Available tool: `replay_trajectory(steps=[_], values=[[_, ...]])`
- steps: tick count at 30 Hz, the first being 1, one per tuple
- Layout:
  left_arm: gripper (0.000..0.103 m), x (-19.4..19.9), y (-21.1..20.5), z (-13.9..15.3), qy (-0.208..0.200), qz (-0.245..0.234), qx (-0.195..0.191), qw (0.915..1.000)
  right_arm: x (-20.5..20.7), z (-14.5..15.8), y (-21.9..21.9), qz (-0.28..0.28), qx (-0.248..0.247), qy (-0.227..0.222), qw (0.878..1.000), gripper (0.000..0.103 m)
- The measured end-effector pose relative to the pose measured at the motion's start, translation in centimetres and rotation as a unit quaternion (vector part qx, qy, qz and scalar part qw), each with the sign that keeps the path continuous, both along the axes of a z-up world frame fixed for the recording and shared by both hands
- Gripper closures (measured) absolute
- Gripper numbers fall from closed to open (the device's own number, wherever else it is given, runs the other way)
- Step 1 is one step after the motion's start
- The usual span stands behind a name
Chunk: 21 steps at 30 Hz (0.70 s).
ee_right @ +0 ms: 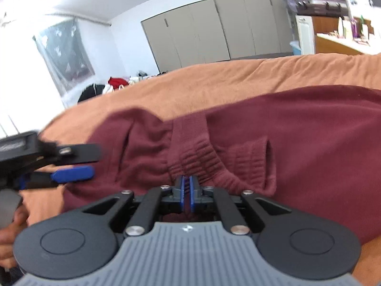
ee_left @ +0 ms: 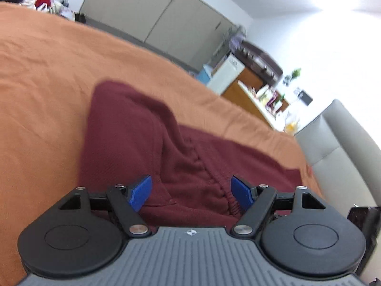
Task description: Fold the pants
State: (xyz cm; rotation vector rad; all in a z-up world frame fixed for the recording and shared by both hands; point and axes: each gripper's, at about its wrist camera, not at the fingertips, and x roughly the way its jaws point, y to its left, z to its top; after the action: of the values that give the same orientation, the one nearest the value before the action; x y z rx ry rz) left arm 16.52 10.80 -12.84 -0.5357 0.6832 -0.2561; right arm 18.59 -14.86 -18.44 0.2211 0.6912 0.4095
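Right, your right gripper (ee_right: 187, 186) jaws pinch the pants (ee_right: 273, 138) waistband, left gripper (ee_left: 191, 191) jaws wide w/ fabric directly ahead btwn them.

The orange bedspread (ee_left: 47, 76) lies bare and wide beyond the maroon pants (ee_left: 133, 143), with open room toward the far edge. A clothes pile (ee_right: 112, 84) crowds one far corner. The grey headboard (ee_left: 338, 138) walls off one side. The left gripper (ee_right: 71, 174) stands just beside the pants' waistband (ee_right: 200, 157), blocking that flank.
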Motion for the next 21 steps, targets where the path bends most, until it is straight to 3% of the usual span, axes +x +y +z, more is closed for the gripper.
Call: replay_trajectory(steps=[4, 8, 11, 14, 16, 21], values=[[0.01, -1.7, 0.7, 1.0, 0.0, -0.037, 0.006, 0.9993, 0.2, 3.1, 0.3, 0.016, 0.008, -0.011, 1.0, 0.072], [0.01, -1.2, -0.9, -0.7, 0.029, -0.084, 0.031, 0.9955, 1.1, 4.3, 1.8, 0.041, 0.016, 0.027, 0.999, 0.071], [0.01, -0.9, -1.5, -3.2, 0.071, -0.087, 0.035, 0.9931, 1.2, 3.5, 2.9, 0.054, 0.008, 0.051, 0.997, 0.071], [0.01, -0.6, -0.7, -5.0, 0.094, -0.083, 0.0, 0.9921, 2.0, 1.3, 3.6, 0.067, -0.005, 0.099, 0.993, 0.072], [0.01, -0.6, 0.2, -5.6, 0.108, -0.088, -0.035, 0.9897, 2.3, -1.3, 3.6, 0.056, -0.006, 0.142, 0.988, 0.077], [0.013, -1.6, 1.8, -5.0, 0.103, -0.072, -0.076, 0.9891, 0.7, -2.0, 1.5, 0.048, 0.051, 0.11, 0.991, 0.078]])
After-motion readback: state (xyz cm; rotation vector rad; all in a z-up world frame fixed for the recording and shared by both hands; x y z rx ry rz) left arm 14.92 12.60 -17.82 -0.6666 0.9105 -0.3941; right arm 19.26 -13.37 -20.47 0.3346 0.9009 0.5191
